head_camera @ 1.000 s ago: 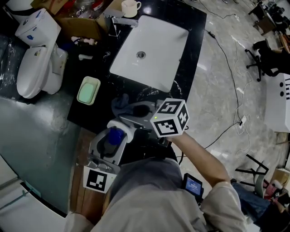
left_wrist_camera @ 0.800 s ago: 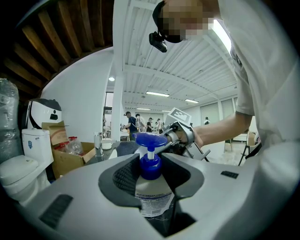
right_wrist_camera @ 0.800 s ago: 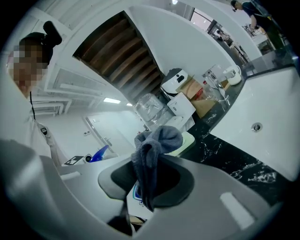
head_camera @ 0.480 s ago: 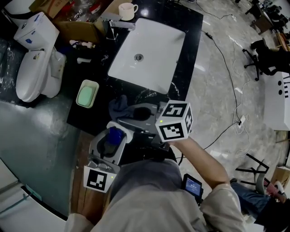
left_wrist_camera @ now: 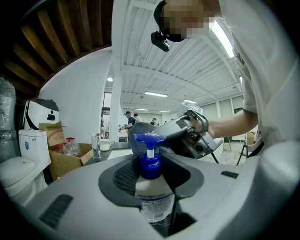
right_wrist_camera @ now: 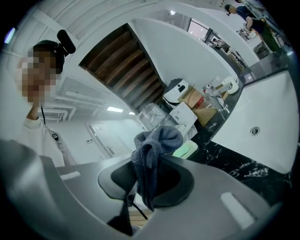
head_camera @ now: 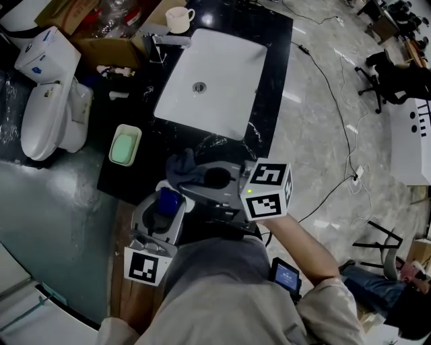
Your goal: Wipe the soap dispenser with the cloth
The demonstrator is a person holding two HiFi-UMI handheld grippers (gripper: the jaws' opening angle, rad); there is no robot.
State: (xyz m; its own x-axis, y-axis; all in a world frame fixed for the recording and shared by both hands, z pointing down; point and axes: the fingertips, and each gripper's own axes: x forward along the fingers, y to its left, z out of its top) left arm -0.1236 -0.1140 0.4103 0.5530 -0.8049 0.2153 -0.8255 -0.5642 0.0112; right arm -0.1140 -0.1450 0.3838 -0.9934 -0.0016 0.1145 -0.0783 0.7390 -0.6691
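Soap dispenser (left_wrist_camera: pixel 151 199) upright — pump (left_wrist_camera: pixel 147 139) on top, between left gripper (head_camera: pixel 166 203) jaws

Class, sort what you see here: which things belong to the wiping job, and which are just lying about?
Belongs to the job:
soap dispenser, held in the left gripper
cloth, held in the right gripper

Just lying about:
green soap dish
cup
tap
cardboard box
toilet
sink
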